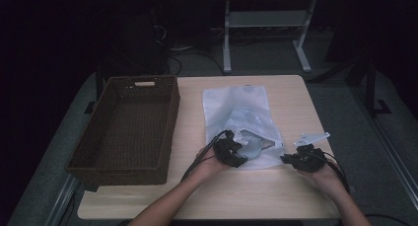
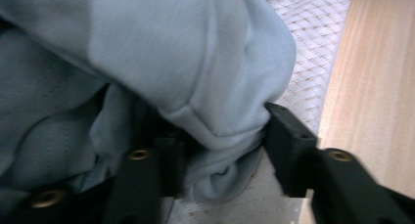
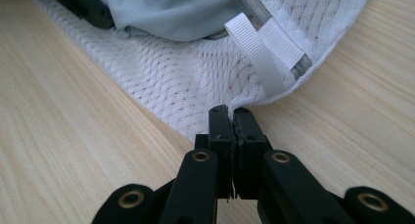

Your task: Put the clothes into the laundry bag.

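The right gripper (image 3: pixel 230 117) is clamped tight on the edge of the white mesh bag (image 3: pixel 195 77), a pinch of netting squeezed between its closed jaws; just past the tips, a white ribbon loop (image 3: pixel 254 45) lies by the bag's mouth. The left gripper (image 2: pixel 220 150) has a fold of the pale blue garment (image 2: pixel 186 53) between its jaws, which press it from both sides. Beyond the jaws the garment sits at the bag's opening on the wooden table (image 1: pixel 276 191). Farther off, to the left, stands a brown wicker basket (image 1: pixel 98 137).
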The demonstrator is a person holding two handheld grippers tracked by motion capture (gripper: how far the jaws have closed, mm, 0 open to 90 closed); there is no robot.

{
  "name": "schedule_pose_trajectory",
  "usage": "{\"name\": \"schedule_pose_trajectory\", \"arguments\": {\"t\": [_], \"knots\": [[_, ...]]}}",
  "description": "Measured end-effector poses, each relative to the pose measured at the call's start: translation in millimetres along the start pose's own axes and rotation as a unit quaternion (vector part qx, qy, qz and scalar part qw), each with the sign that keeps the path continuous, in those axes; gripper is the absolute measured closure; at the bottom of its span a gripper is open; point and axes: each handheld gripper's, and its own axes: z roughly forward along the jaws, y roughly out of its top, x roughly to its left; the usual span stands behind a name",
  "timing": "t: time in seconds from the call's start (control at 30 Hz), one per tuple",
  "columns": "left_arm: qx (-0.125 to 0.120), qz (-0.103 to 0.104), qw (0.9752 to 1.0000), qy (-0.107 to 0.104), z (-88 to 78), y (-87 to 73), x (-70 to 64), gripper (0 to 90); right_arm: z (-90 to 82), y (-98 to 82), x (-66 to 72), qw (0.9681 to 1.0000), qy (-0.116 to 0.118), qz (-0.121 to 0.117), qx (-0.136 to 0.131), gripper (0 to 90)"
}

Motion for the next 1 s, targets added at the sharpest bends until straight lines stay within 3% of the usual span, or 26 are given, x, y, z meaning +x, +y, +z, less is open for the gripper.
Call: {"name": "schedule_pose_trajectory", "arguments": {"t": [0.17, 0.27, 0.43, 0.53, 0.67, 0.7, 0.73, 0.77, 0.8, 0.9, 1.0], "knots": [[-0.011, -0.032, 0.9991, -0.027, -5.3, 1.6, 9.4, 78.8, -1.2, 0.0, -1.0, 1.0, -0.005, -0.002, -0.003, 87.0], [-0.015, -0.047, 0.9981, -0.038, -6.8, 1.2, 13.3, 81.0, -7.3, 1.5, -0.4, 0.9998, -0.017, 0.001, -0.014, 75.0], [-0.033, -0.058, 0.9969, -0.042, -13.1, 1.9, 17.5, 81.7, -31.7, 10.2, 6.9, 0.9962, -0.046, 0.008, -0.074, 57.5], [-0.044, -0.059, 0.9965, -0.038, -18.8, 5.6, 20.5, 82.0, -40.9, 16.9, 16.5, 0.9944, -0.035, 0.0, -0.1, 55.8], [-0.055, -0.061, 0.9961, -0.032, -24.5, 10.5, 23.1, 82.2, -17.1, 25.4, 34.7, 0.9958, 0.025, -0.037, -0.08, 56.4], [-0.055, -0.061, 0.9961, -0.032, -24.5, 10.5, 23.1, 82.2, -17.1, 25.4, 34.7, 0.9958, 0.025, -0.037, -0.08, 56.4], [-0.059, -0.06, 0.996, -0.028, -25.3, 11.8, 23.8, 82.1, 5.5, 31.6, 47.6, 0.9951, 0.048, -0.069, -0.052, 56.3], [-0.059, -0.06, 0.996, -0.028, -25.3, 11.8, 23.8, 82.1, 5.5, 31.6, 47.6, 0.9951, 0.048, -0.069, -0.052, 56.3], [-0.058, -0.062, 0.996, -0.029, -25.2, 12.5, 23.9, 82.2, 24.0, 37.7, 57.1, 0.9933, 0.064, -0.093, -0.029, 55.2], [-0.057, -0.059, 0.9961, -0.031, -25.2, 13.5, 24.2, 82.2, 44.8, 43.5, 65.3, 0.9907, 0.085, -0.107, -0.009, 54.2], [-0.059, -0.06, 0.996, -0.03, -25.9, 14.8, 25.3, 82.2, 61.2, 45.8, 70.5, 0.9897, 0.085, -0.115, 0.015, 59.5]]}}
